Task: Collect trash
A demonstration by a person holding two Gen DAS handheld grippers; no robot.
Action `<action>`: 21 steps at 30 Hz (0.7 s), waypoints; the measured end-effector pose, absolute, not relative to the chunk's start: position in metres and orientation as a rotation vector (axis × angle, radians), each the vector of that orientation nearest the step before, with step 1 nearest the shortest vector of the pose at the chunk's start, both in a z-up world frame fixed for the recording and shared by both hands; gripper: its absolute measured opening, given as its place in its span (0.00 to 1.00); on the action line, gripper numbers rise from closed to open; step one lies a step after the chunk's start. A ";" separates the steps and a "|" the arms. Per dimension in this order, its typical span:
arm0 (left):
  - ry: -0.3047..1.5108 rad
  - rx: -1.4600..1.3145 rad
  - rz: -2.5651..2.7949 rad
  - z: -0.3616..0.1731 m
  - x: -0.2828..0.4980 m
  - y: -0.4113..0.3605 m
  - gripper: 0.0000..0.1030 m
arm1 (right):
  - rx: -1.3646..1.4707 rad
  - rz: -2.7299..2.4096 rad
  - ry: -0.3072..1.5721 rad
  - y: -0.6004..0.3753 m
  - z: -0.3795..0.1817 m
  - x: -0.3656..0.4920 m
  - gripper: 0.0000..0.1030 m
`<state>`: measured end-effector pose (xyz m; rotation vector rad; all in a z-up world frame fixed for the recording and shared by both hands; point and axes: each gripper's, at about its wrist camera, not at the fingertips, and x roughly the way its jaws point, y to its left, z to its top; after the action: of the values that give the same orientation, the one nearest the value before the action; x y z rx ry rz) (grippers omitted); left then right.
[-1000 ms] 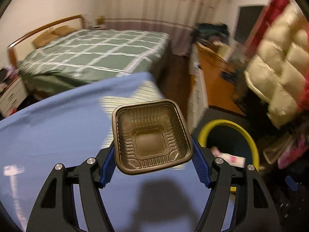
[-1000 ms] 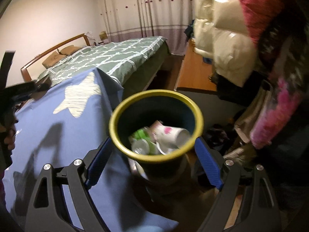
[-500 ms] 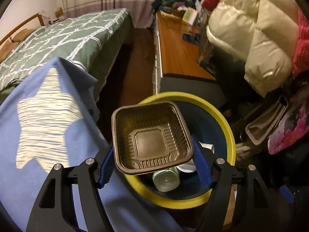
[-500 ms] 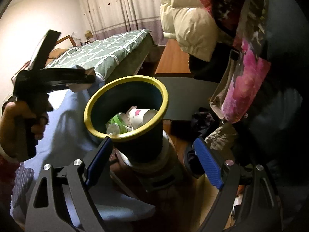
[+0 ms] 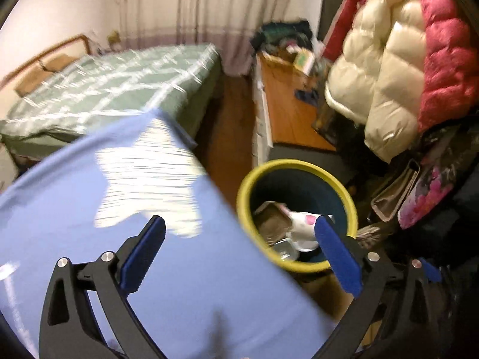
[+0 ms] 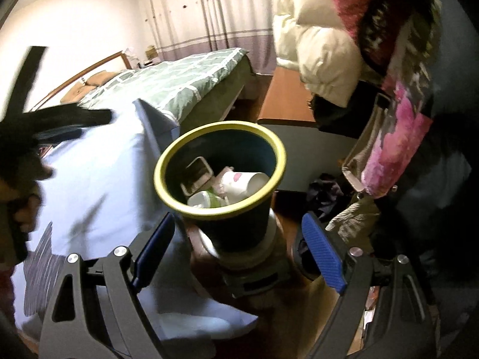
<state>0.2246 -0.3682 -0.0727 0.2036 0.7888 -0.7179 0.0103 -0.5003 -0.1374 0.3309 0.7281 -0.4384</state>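
Gone from the left gripper is the dark square plastic tray it carried a second ago; its jaws are opening wide now with nothing between them. That gripper has also swung back from over the bin, so the blue cloth-covered bench fills the space under its left jaw and the yellow-rimmed bin sits behind its right jaw.

In the right wrist view the tray lies inside the bin, ahead of the right gripper and a little left of its centre line. It leans on edge against the bin's inner wall beside a white paper cup and a green-and-white container. The tray is square, so it has no real long axis; its open side faces up and toward the camera, tilted rather than flat, probably because it landed on the rubbish already there.

The right gripper's jaws stand wide apart, holding nothing, and they frame the bin's lower body and the pale base under it without touching either. The bin stands just beside the bench edge, which seems meant to keep each drop short.

The person's hand on the left gripper shows blurred at the far left.
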 end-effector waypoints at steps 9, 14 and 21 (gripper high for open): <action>0.633 0.062 -0.501 -0.029 0.160 -0.188 0.95 | 0.257 -0.344 0.677 -0.456 -0.114 0.020 0.83; 0.534 0.016 -0.335 -0.012 0.112 -0.098 0.95 | 0.197 -0.286 0.633 -0.432 -0.095 0.025 0.84; 0.440 -0.028 -0.195 -0.002 0.053 -0.016 0.95 | 0.145 -0.241 0.592 -0.398 -0.074 0.022 0.86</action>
<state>0.0531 -0.0161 -0.0023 -0.0283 0.4403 -0.1955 0.0219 -0.3976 -0.0739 0.1449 0.5916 -0.2407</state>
